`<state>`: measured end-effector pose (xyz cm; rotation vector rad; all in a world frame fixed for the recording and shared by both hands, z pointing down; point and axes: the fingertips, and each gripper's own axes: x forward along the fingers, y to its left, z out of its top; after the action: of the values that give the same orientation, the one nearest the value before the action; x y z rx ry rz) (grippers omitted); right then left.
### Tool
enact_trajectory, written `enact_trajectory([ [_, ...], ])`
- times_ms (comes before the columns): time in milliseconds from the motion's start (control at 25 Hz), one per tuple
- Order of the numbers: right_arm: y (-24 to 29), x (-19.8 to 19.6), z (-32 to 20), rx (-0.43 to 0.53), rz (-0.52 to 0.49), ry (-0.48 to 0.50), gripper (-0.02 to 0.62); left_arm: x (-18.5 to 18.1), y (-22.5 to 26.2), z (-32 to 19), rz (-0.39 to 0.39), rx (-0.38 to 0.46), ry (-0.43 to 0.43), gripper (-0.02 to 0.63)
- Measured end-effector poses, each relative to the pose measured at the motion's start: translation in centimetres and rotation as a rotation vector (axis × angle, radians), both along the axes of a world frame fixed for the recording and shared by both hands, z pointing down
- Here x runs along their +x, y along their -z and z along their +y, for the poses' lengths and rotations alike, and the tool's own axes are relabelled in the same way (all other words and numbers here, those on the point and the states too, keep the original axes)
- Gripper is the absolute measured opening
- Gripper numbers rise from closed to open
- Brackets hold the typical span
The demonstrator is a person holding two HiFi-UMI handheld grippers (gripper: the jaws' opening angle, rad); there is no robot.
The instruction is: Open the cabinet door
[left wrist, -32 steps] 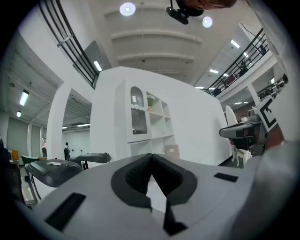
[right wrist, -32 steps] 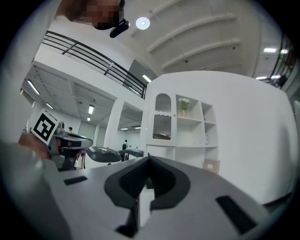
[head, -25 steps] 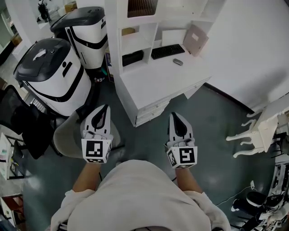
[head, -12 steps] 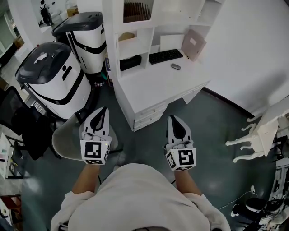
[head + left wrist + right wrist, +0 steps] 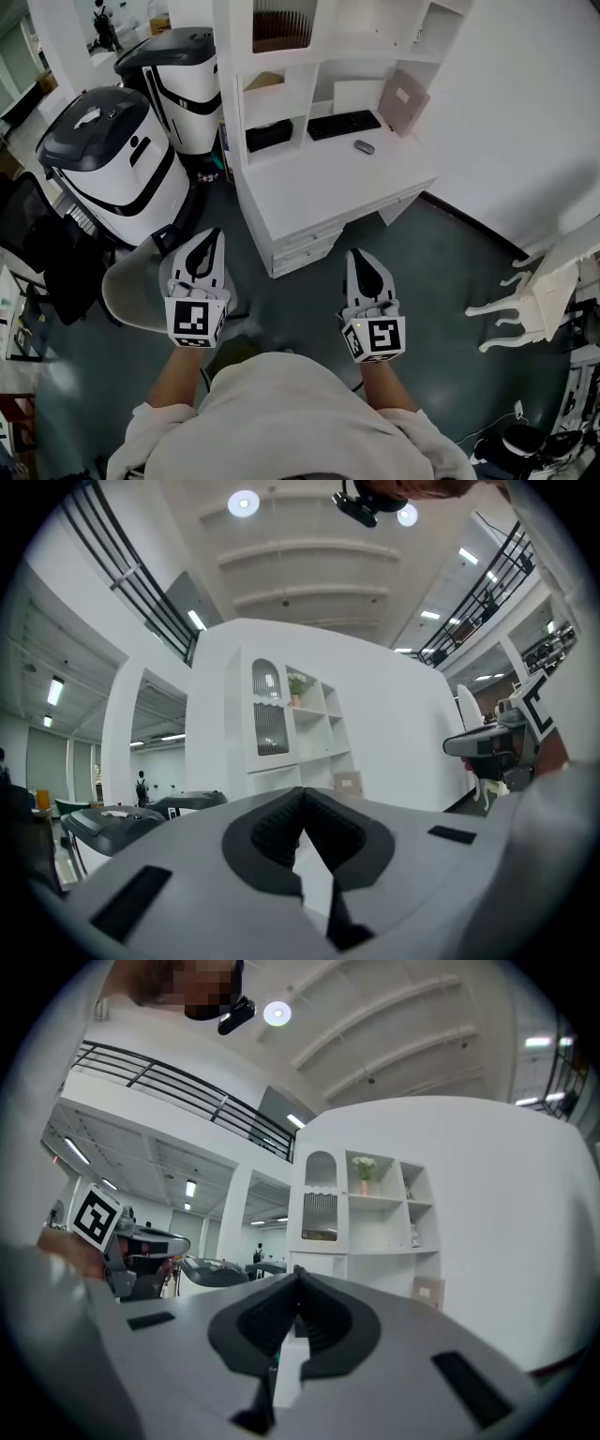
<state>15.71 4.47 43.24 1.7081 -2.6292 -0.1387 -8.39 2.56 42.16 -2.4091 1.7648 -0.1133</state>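
Both the left gripper (image 5: 216, 234) and the right gripper (image 5: 357, 255) have edged closer to the white desk hutch (image 5: 328, 178), each with its jaws clenched together on nothing. The cabinet door (image 5: 281, 23) stands well apart at their 12 o'clock, in the hutch's upper left. It is upright, its long axis vertical and its ribbed face toward the person.

The cabinet (image 5: 230, 56) is white, the keyboard (image 5: 344, 124) black, the floor (image 5: 441, 272) grey-green

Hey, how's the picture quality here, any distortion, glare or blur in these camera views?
Head view: evenly lit and sharp, no hard shadows on the white desk. Left gripper view: heavy fisheye with black corners, a ceiling lamp blown out, the left gripper close and soft. Right gripper view: same fisheye, right gripper blurred.
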Motion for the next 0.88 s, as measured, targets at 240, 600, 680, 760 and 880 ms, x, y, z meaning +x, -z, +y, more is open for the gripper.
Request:
enact_trajectory([
  [240, -0.7, -0.2, -1.9, -0.020, -0.002, 0.002, 0.003, -0.2, -0.7, -1.8, -0.002, -0.014, 0.002, 0.000],
  [600, 0.6, -0.7, -7.9, 0.001, 0.050, -0.062, 0.003, -2.2, -2.3, -9.8, 0.038, -0.028, -0.030, 0.000],
  [680, 1.1, -0.6, -9.3, 0.014, 0.057, -0.085, 0.003, -2.5, -2.6, -11.9, 0.038, -0.031, -0.043, 0.000],
  [760, 1.3, -0.5, -10.6, 0.022, 0.057, -0.105, 0.003, -3.0, -2.6, -13.6, 0.035, -0.029, -0.051, 0.000],
  [880, 1.5, -0.7, -13.0, 0.029, 0.048, -0.128, 0.003, -4.0, -2.0, -16.0, 0.038, -0.019, -0.056, 0.000],
])
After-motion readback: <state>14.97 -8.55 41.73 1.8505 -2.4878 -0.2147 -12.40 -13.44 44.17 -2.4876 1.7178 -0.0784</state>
